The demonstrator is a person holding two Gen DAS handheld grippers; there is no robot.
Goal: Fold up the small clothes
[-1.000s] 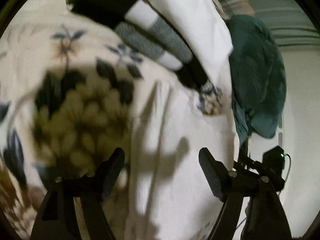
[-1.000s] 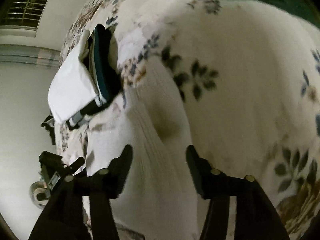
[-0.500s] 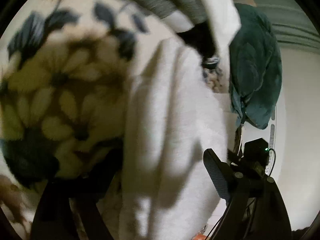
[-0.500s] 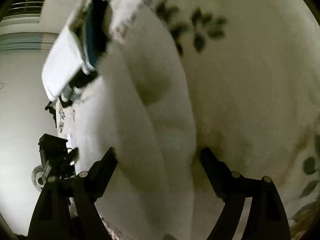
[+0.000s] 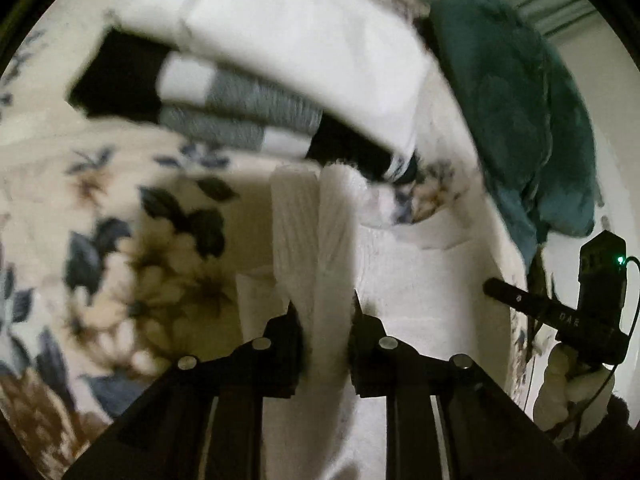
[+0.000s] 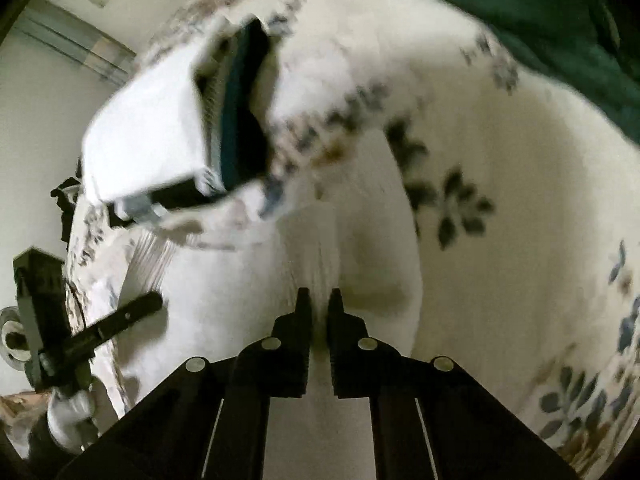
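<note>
A white ribbed garment point(image 5: 332, 220) lies on the floral blanket point(image 5: 120, 220), bunched into long folds. My left gripper point(image 5: 325, 308) points steeply down at it. Its jaws are closing, and the pads press on a raised ridge of the cloth. In the right wrist view the same white garment point(image 6: 240, 280) spreads to the left. My right gripper point(image 6: 319, 296) has its jaws closing to a narrow gap, pinching a thin fold of that cloth.
A stack of folded clothes point(image 5: 240, 100), white on top of grey-striped and black, lies just beyond the garment, and is also visible as the stack point(image 6: 160, 132). A teal garment point(image 5: 520, 120) lies heaped at the blanket's edge. A white-gloved hand point(image 5: 560, 392) holds the other tool.
Both grippers stood wide open over the garment and have now closed on folds of it. Both views have pulled back, showing more of the folded stack.
</note>
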